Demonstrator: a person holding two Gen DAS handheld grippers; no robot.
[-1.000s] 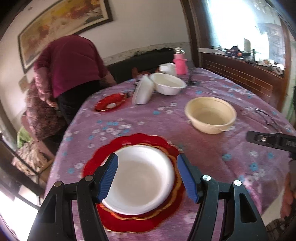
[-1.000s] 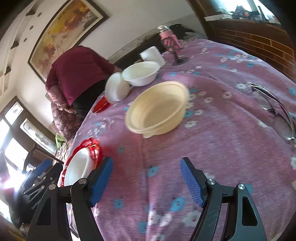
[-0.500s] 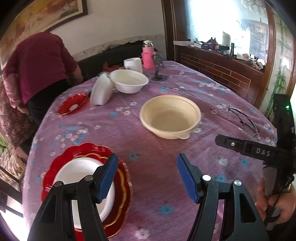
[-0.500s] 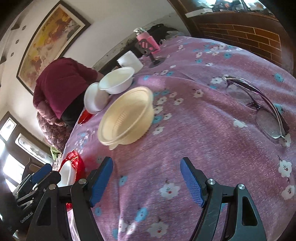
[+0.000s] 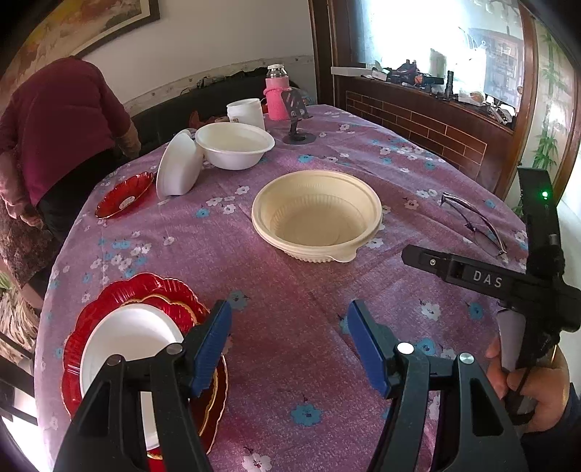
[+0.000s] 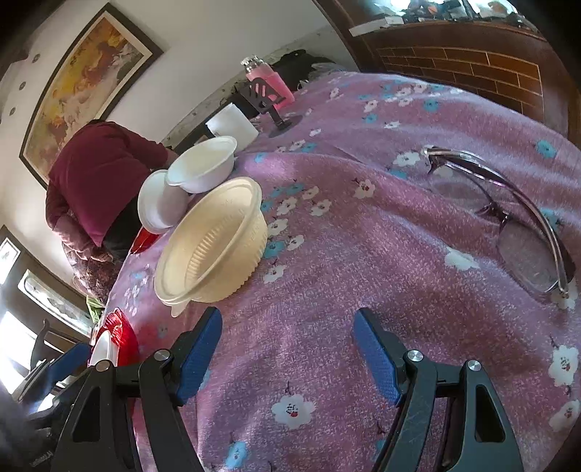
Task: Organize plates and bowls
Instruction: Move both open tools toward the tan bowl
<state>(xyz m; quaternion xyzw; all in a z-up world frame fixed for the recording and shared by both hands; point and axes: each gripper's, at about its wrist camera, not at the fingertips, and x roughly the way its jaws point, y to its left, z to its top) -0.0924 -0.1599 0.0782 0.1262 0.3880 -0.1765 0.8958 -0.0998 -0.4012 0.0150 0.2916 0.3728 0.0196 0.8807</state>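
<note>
R gripper body reads "DAS", jaws apart.

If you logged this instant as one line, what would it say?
left tongs: open, empty | right tongs: open, empty | cream bowl: on table, untouched | white plate: on red plate

Daylight glares through the blown-out window; both fisheye views are sharp, bending and darkening at edges.

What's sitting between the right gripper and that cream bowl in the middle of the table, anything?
Nothing visible. Only bare purple tablecloth lies between the open right gripper and the cream bowl. The eyeglasses lie well off to the other side, clear of that path.
</note>
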